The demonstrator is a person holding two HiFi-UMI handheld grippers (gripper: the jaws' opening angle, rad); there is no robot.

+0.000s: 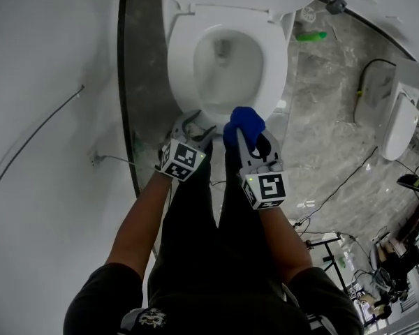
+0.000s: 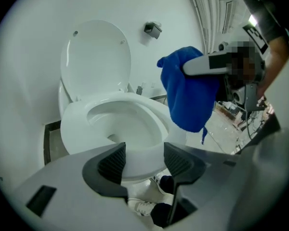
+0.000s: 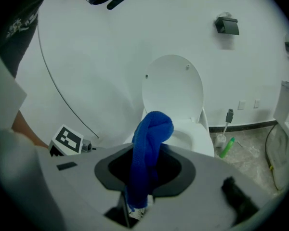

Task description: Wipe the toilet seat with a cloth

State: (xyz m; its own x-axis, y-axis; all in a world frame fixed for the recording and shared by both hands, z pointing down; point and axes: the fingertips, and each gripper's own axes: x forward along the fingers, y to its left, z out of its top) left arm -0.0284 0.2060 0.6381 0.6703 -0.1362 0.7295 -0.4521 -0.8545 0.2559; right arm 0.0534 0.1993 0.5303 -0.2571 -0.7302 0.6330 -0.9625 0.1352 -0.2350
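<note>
Seat [image 1: 179, 68] is down on the bowl, lid [image 2: 95, 57] up, nothing lying on it. Blue cloth [image 3: 149, 148] is off the seat, bunched & clamped tight in the R gripper [image 3: 145, 172], held by the seat's front rim, right of centre; contact w/ the rim unclear. L gripper [image 2: 144, 160] is spread & empty, near the front rim's left side.

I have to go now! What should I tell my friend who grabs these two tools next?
Left tool: open, empty, near the front of the toilet seat.
Right tool: shut on the blue cloth, held in the air by the seat's front.
Lid is up, seat is down.
Done: cloth is gripped. Left: all the wiping; the cloth is not on the seat yet.
</note>
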